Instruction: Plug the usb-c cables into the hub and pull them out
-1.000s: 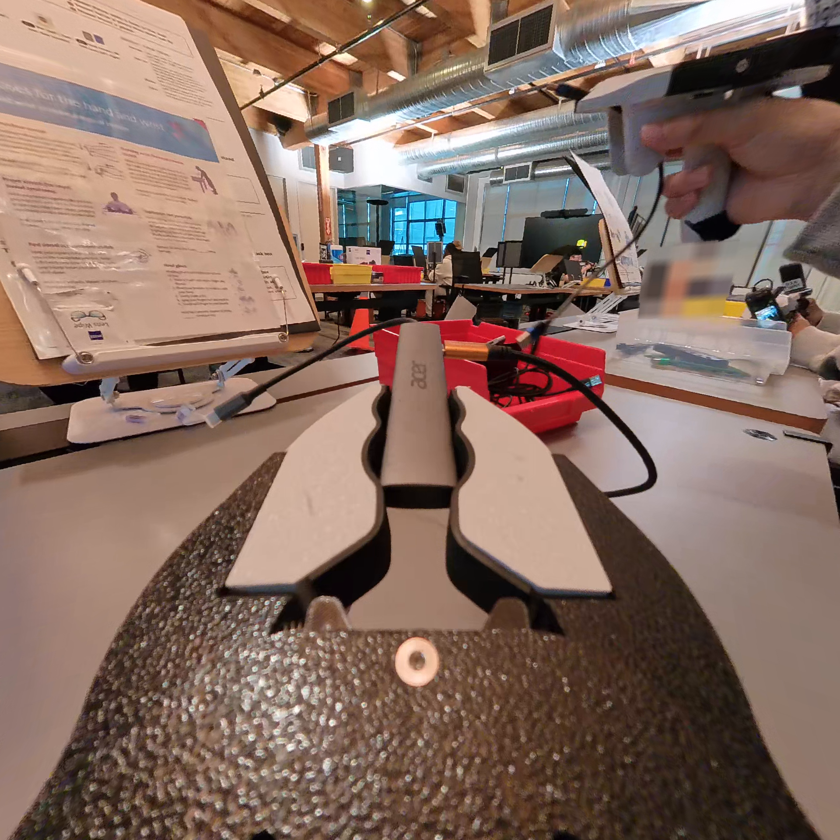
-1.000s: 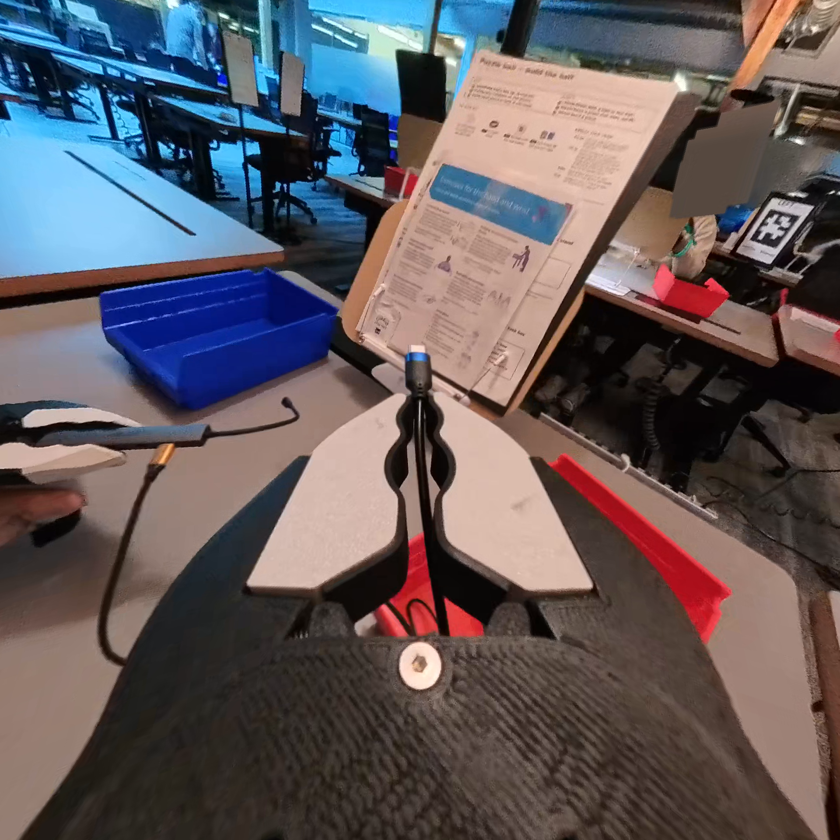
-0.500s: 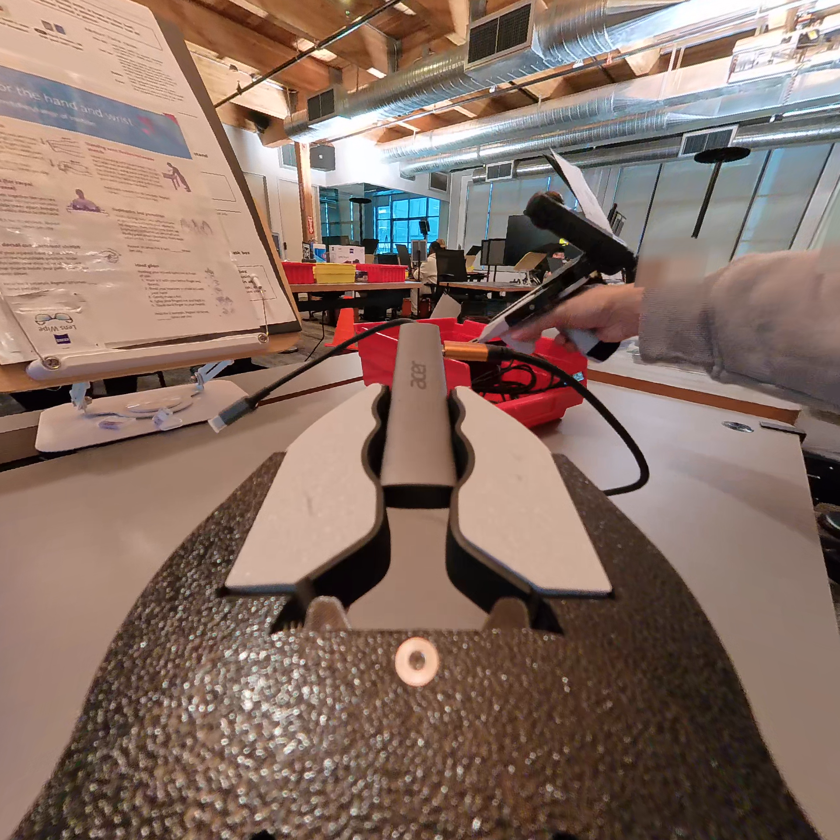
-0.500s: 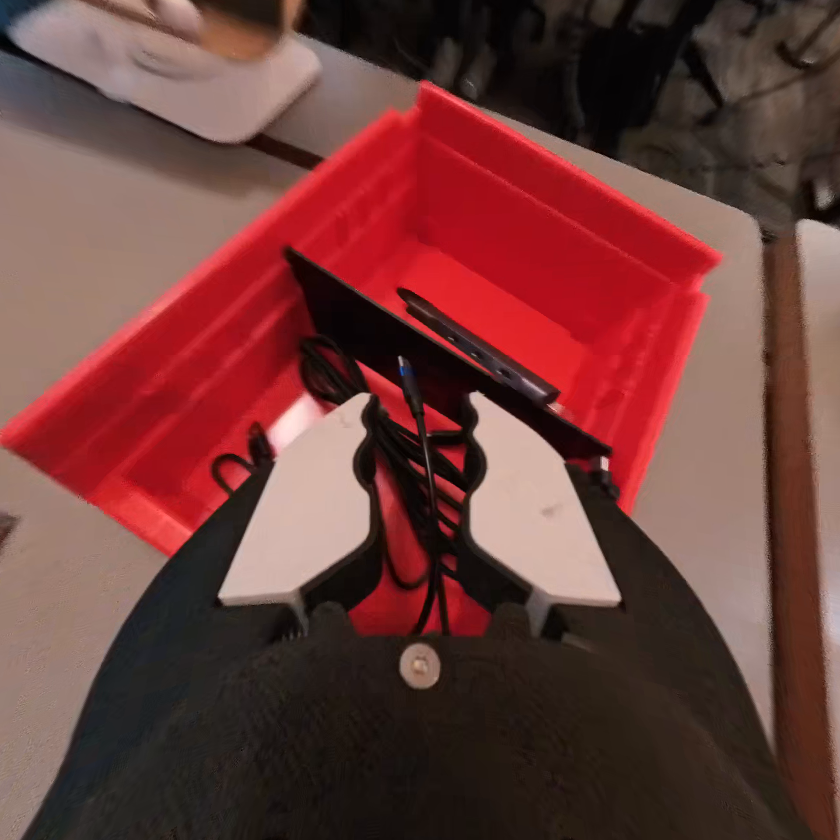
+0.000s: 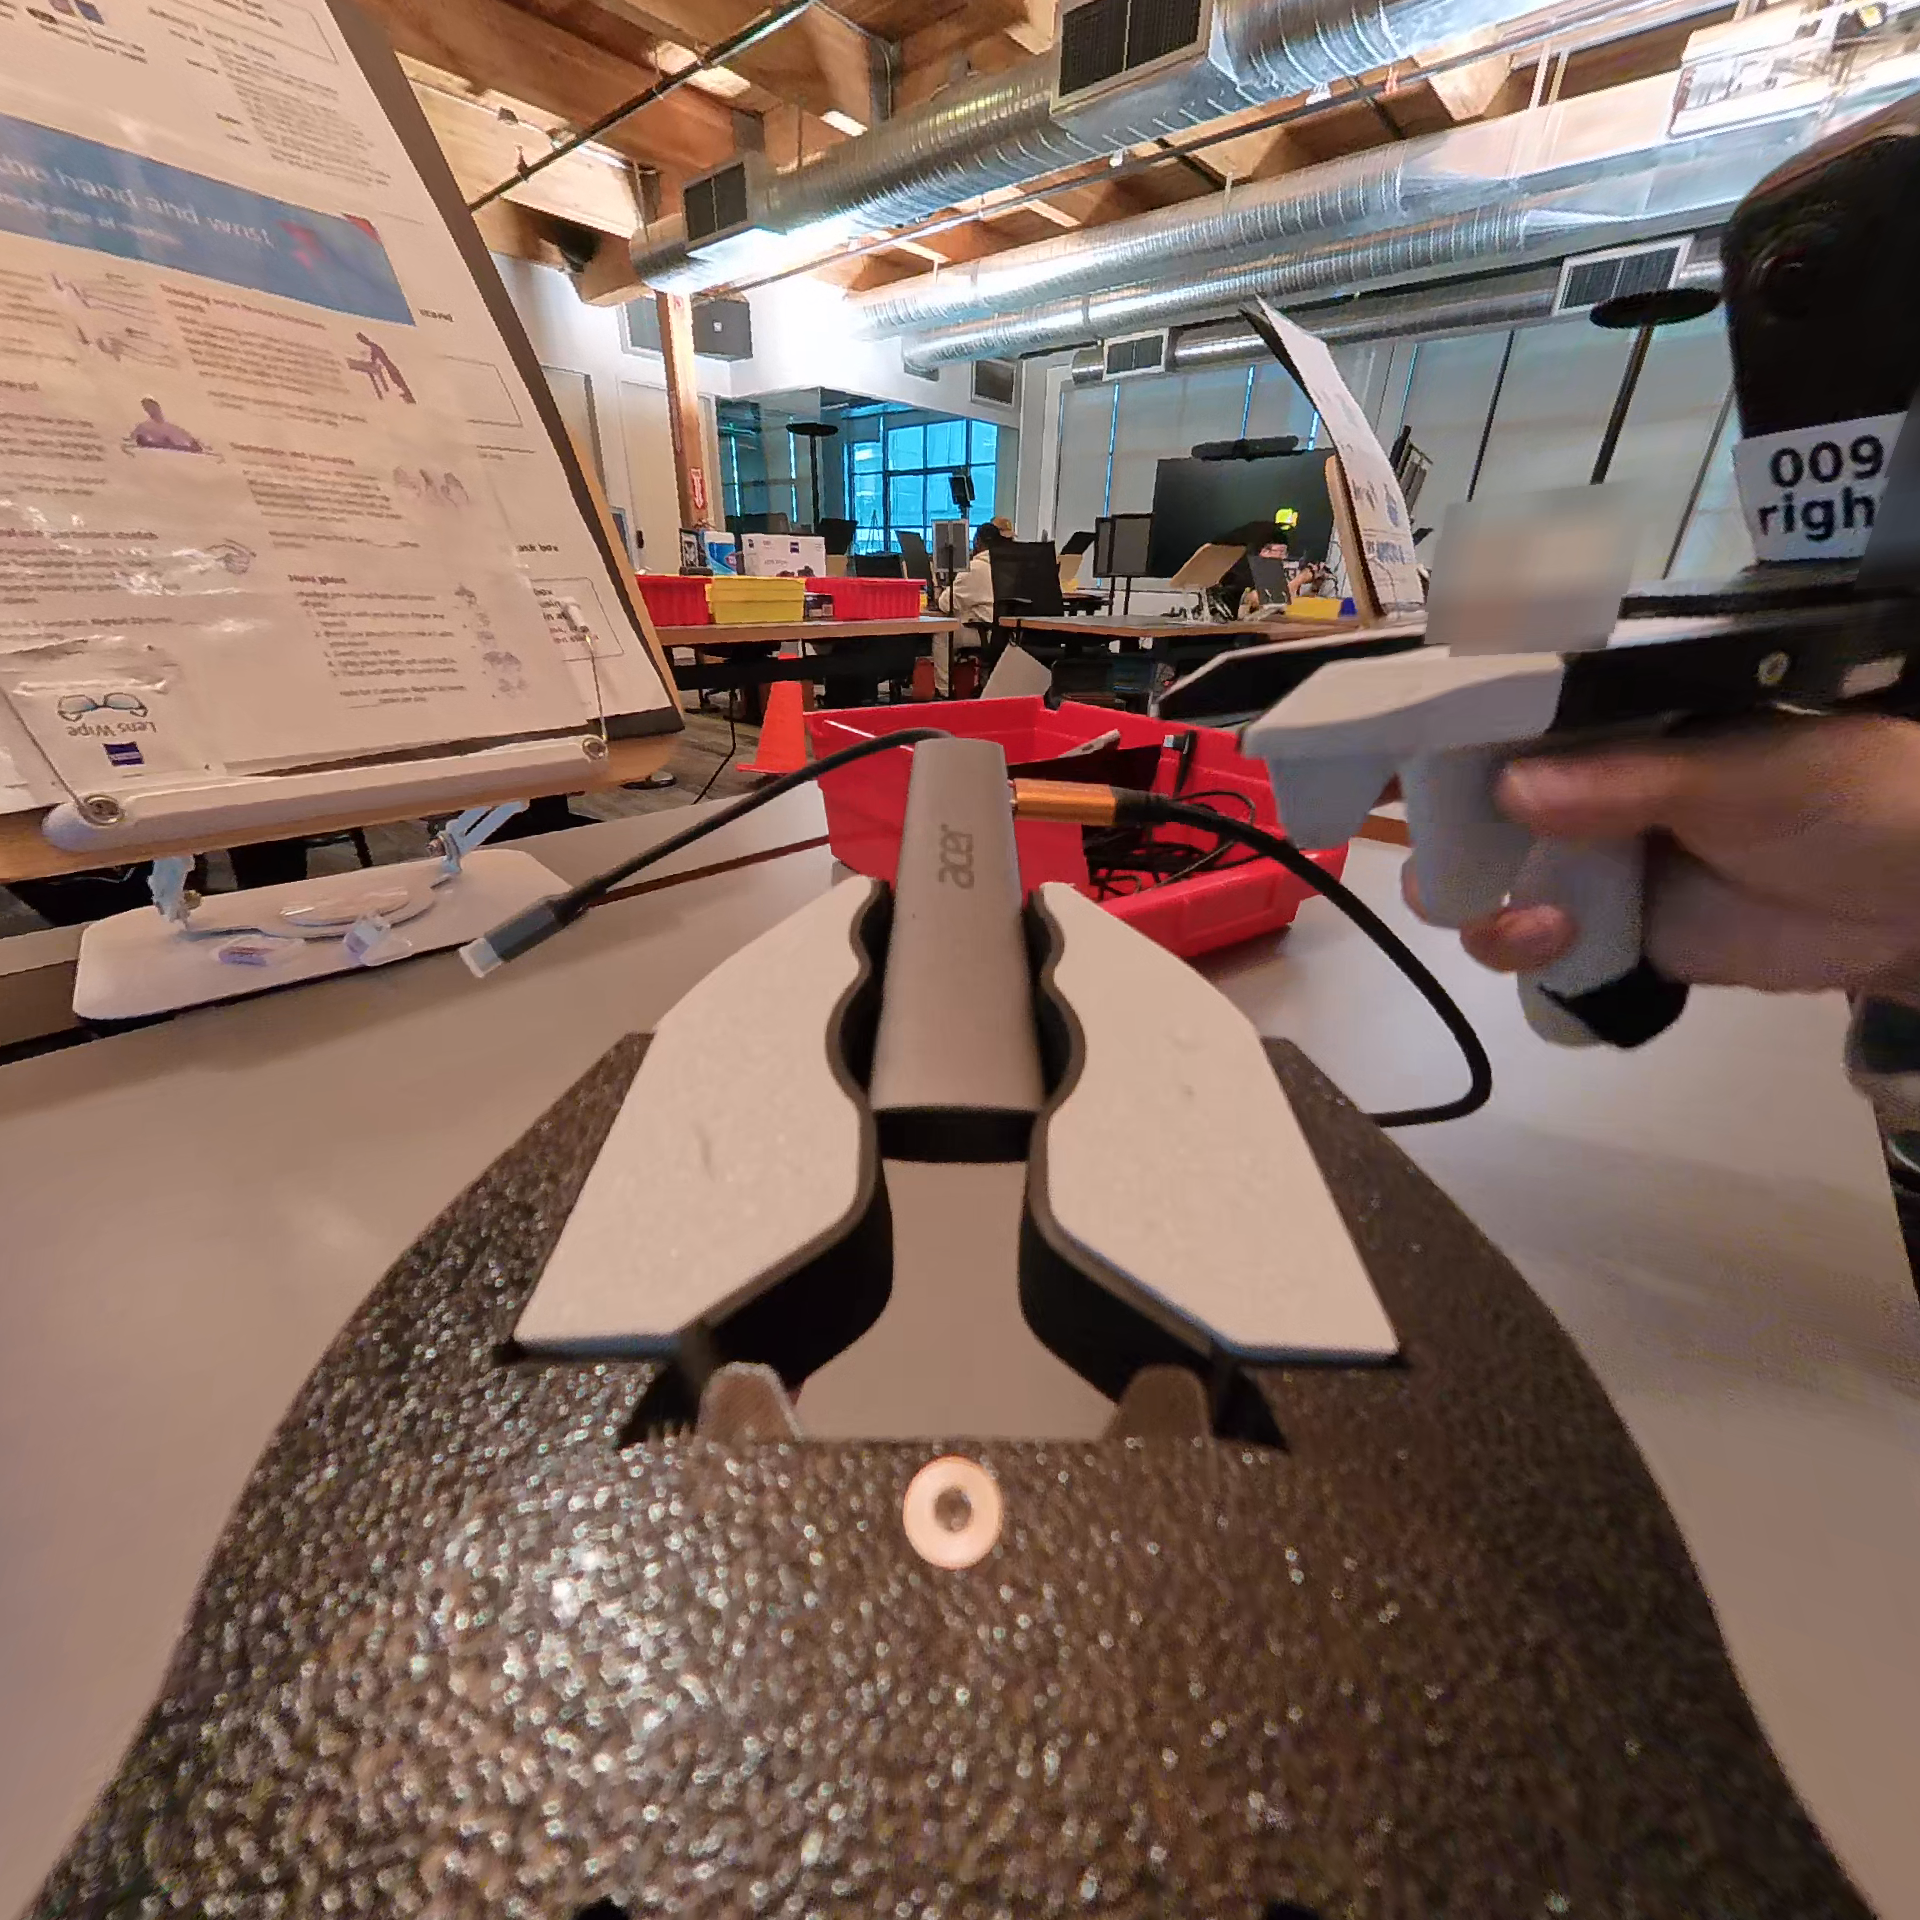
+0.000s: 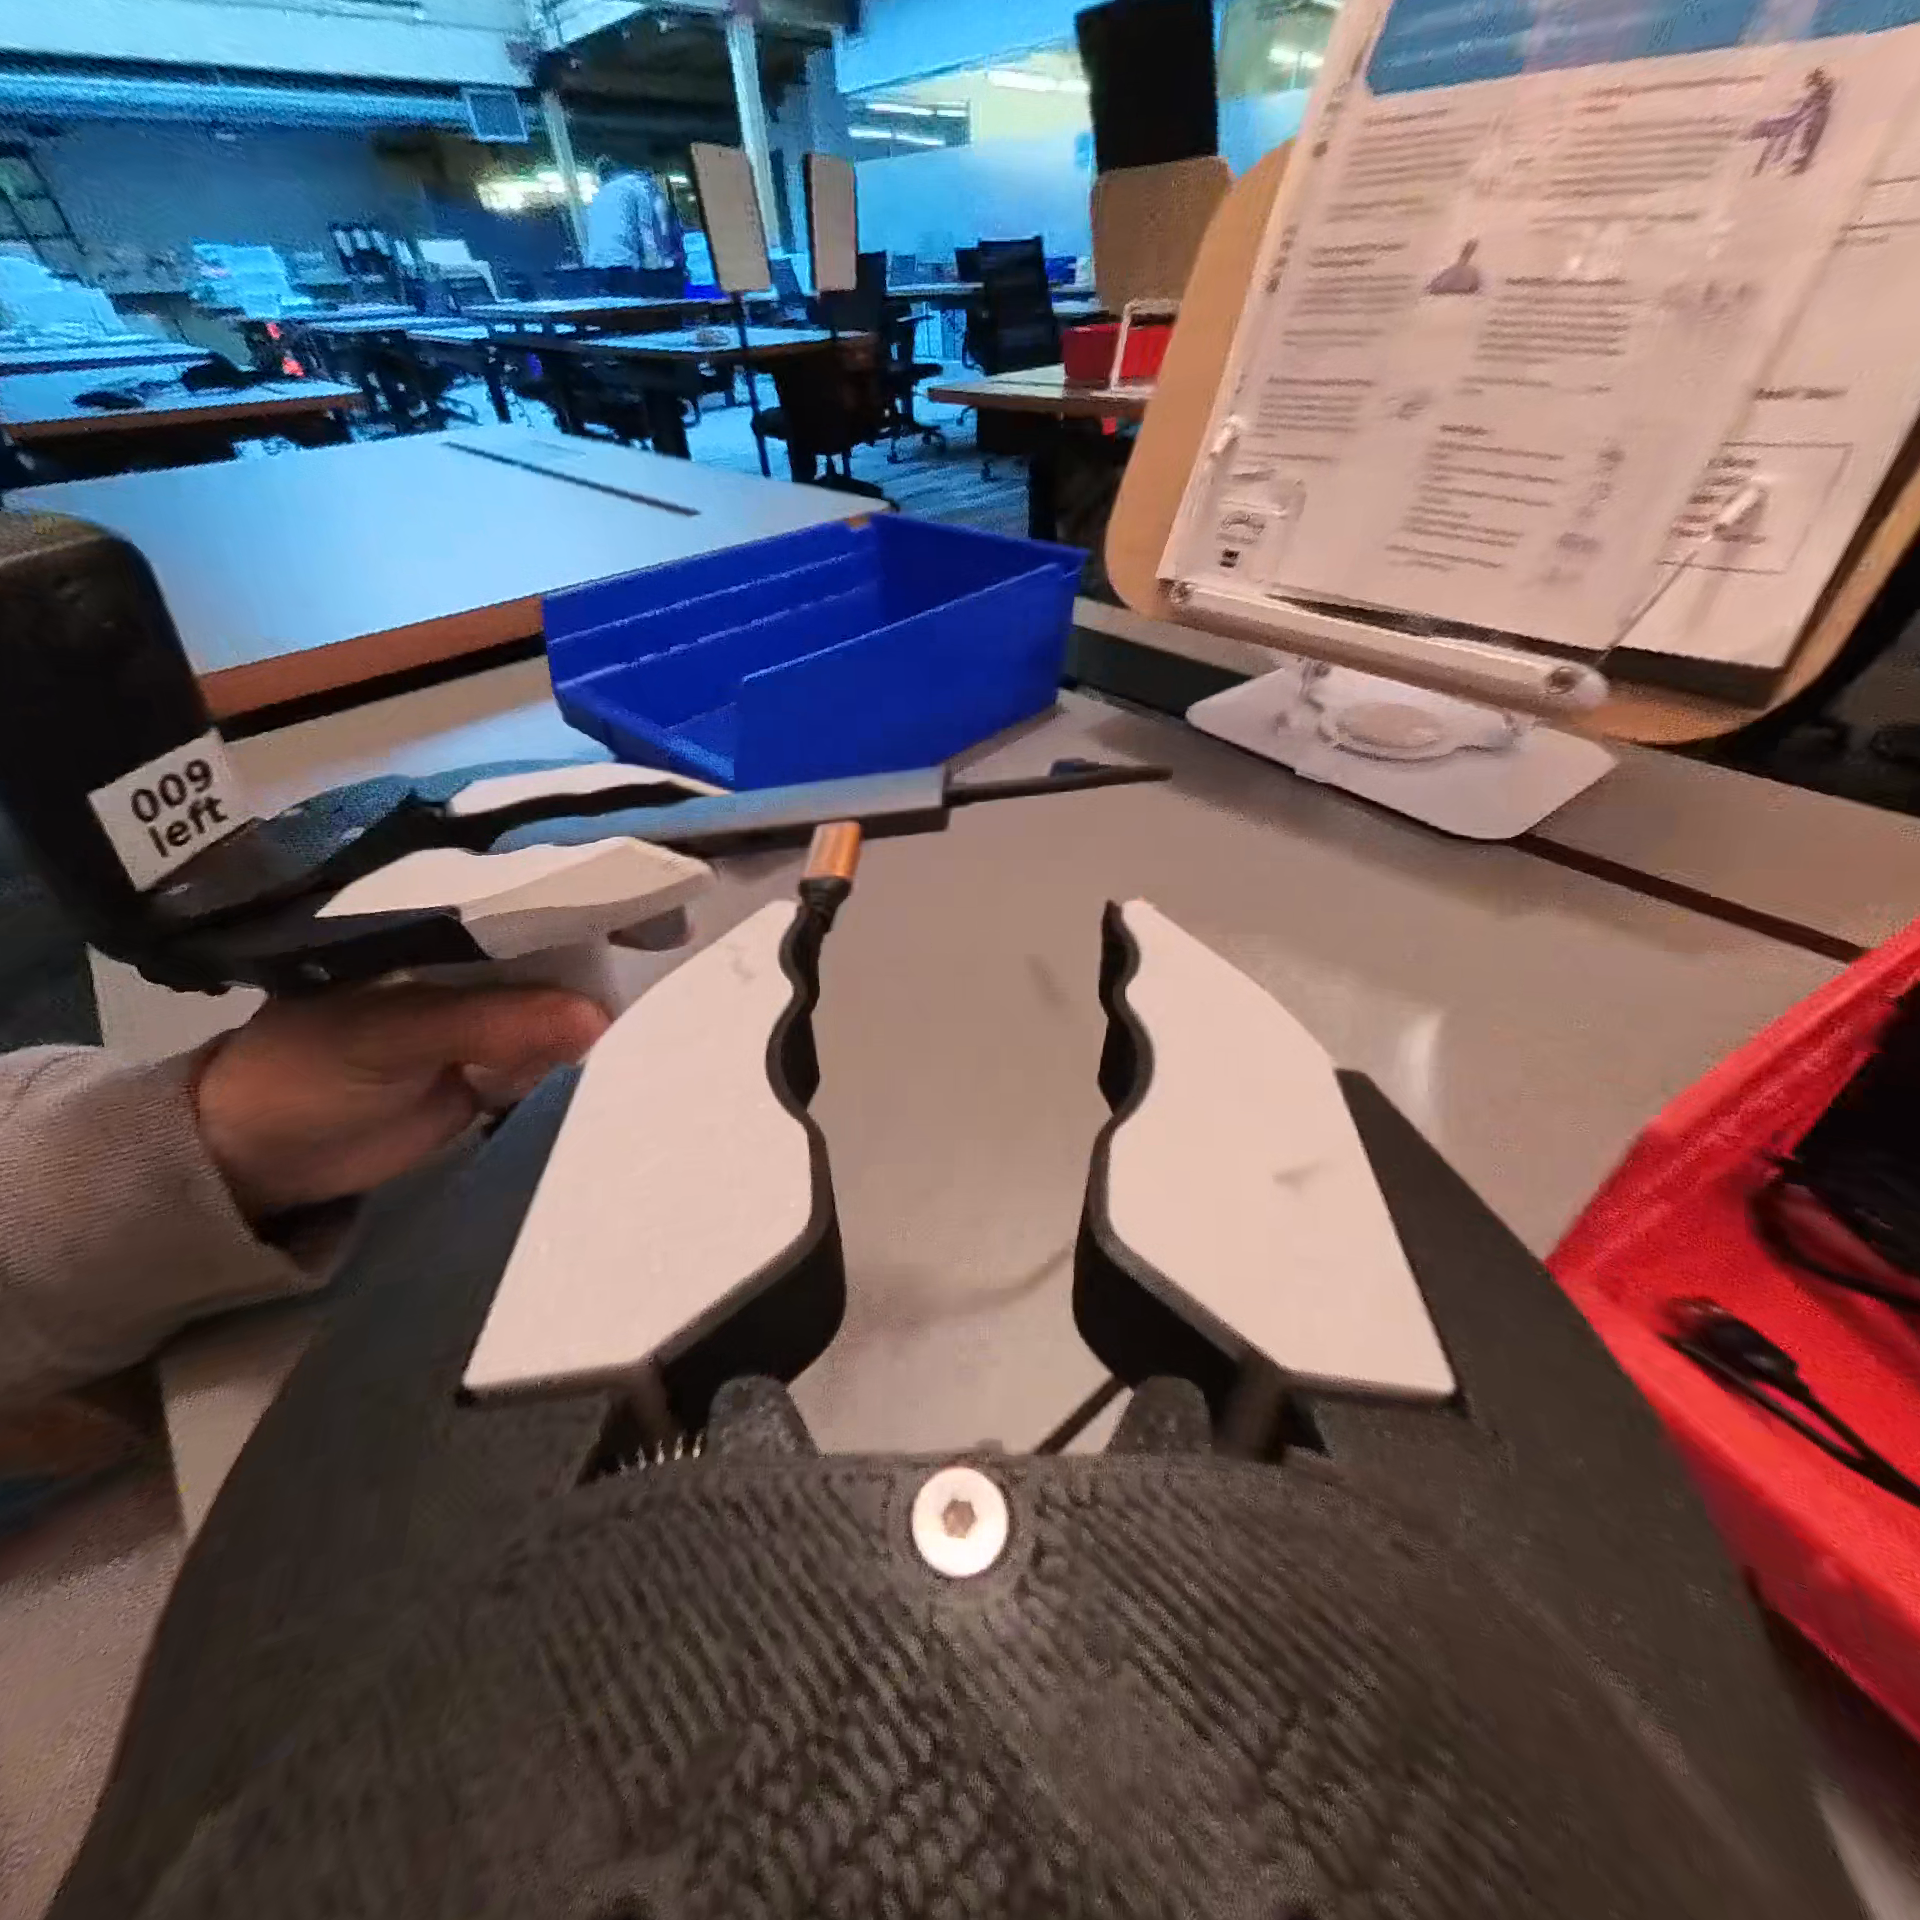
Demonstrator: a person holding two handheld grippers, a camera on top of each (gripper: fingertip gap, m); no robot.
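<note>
My left gripper (image 5: 958,894) is shut on the grey hub (image 5: 956,987) and holds it above the table. A copper-collared plug (image 5: 1070,802) sits in the hub's right side, and its black cable (image 5: 1455,1060) loops down to the right. The hub's own lead ends in a grey plug (image 5: 509,935) hanging at the left. My right gripper (image 6: 956,914) is open and empty, with its left fingertip close to the copper plug (image 6: 834,850). The hub (image 6: 790,816) shows sideways there, held by the left gripper (image 6: 582,842).
A red bin (image 5: 1195,904) with tangled black cables stands behind the hub, and shows at the right in the right wrist view (image 6: 1714,1299). A blue bin (image 6: 821,644) and a document stand (image 6: 1507,416) stand on the grey table (image 6: 1351,935).
My right gripper let go of the blue-tipped cable over the red bin, opened, and swung back beside the hub near the copper plug. The left gripper has kept hold of the hub.
</note>
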